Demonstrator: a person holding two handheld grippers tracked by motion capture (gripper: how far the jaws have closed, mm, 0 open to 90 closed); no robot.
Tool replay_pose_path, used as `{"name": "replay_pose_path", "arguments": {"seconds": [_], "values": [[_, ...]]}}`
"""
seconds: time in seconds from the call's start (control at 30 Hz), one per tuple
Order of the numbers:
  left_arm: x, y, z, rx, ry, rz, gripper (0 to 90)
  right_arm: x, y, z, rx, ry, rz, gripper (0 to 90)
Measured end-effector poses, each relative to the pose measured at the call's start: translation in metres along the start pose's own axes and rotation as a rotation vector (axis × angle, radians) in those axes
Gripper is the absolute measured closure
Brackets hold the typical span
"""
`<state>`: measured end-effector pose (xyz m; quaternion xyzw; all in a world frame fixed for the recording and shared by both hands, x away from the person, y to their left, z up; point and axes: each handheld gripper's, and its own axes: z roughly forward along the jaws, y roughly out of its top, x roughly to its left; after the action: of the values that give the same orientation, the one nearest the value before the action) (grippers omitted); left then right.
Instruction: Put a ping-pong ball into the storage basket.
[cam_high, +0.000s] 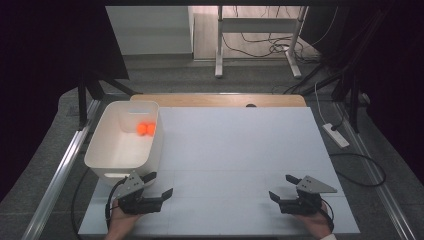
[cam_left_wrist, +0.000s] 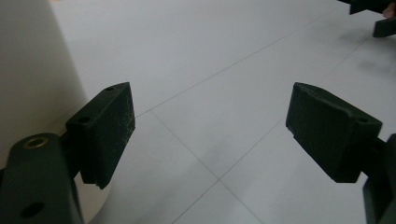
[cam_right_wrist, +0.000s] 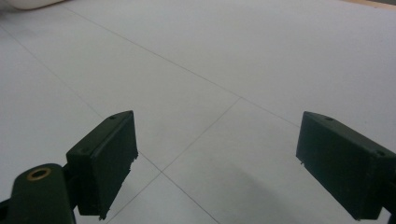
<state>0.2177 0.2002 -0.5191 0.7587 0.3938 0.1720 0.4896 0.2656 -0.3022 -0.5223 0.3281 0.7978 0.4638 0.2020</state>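
Observation:
A white bin (cam_high: 106, 159) stands at the left of the table with two orange balls (cam_high: 145, 129) in its far corner. My left gripper (cam_high: 160, 185) rests low over the table just in front of the bin, jaws wide apart and empty. In the left gripper view the bin wall (cam_left_wrist: 32, 79) rises at the left, close to the left pad (cam_left_wrist: 109, 126). My right gripper (cam_high: 282, 187) sits near the front right of the table, open with nothing between its pads (cam_right_wrist: 107, 158). The left gripper view shows the right gripper's tip (cam_left_wrist: 383, 18) far off at the top right.
The white table top (cam_high: 240, 145) has thin seam lines and a wooden strip (cam_high: 220, 100) along its far edge. Metal rails (cam_high: 60, 170) run along both sides. A power strip (cam_high: 336, 135) and cables lie on the floor to the right.

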Motion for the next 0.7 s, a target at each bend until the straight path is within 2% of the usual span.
{"name": "replay_pose_path", "arguments": {"seconds": [0.2,0.5,0.7], "values": [[-0.0009,-0.0046,0.0042,0.017,0.002,0.012,16.8,0.0010,-0.0001,0.0006,0.005,0.005,-0.007,12.1],[-0.0015,-0.0050,0.0090,0.023,-0.019,-0.001,16.8,0.0014,-0.0001,0.0007,0.006,0.005,-0.011,12.1],[-0.0016,-0.0051,0.0102,0.027,-0.014,0.002,16.8,0.0012,-0.0002,0.0006,0.004,0.009,-0.010,12.1]]}}
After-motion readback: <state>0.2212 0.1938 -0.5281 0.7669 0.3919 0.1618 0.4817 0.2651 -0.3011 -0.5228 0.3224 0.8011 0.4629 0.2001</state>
